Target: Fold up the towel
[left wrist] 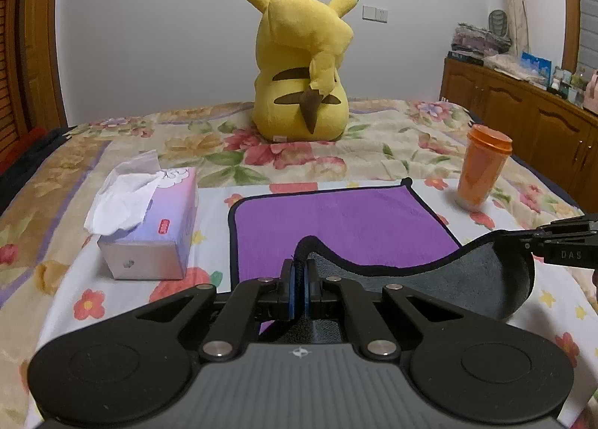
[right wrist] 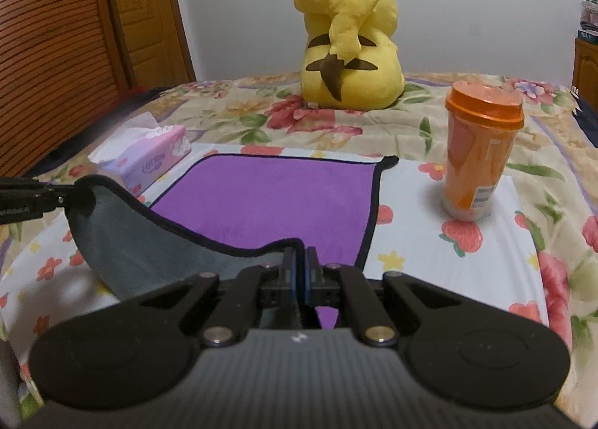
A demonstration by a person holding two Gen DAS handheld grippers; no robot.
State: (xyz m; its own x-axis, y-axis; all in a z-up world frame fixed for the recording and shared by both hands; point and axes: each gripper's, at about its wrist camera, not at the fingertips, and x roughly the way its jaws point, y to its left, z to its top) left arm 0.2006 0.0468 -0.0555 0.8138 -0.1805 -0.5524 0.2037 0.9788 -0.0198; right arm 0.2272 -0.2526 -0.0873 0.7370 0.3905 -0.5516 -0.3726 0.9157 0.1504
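A purple towel (left wrist: 336, 219) with a grey underside and black hem lies on the flowered bed. Its near edge is lifted, showing the grey side (left wrist: 467, 279). My left gripper (left wrist: 299, 272) is shut on the near left corner. My right gripper (right wrist: 299, 272) is shut on the near right corner of the towel (right wrist: 269, 201). The right gripper also shows at the right edge of the left wrist view (left wrist: 538, 242); the left one shows at the left edge of the right wrist view (right wrist: 56, 197). The hem sags between them.
A tissue box (left wrist: 157, 231) stands left of the towel, also in the right wrist view (right wrist: 153, 163). An orange cup with lid (left wrist: 482, 171) stands to the right, close in the right wrist view (right wrist: 478, 156). A yellow plush toy (left wrist: 299, 70) sits behind. Wooden cabinets (left wrist: 523, 119) line the right wall.
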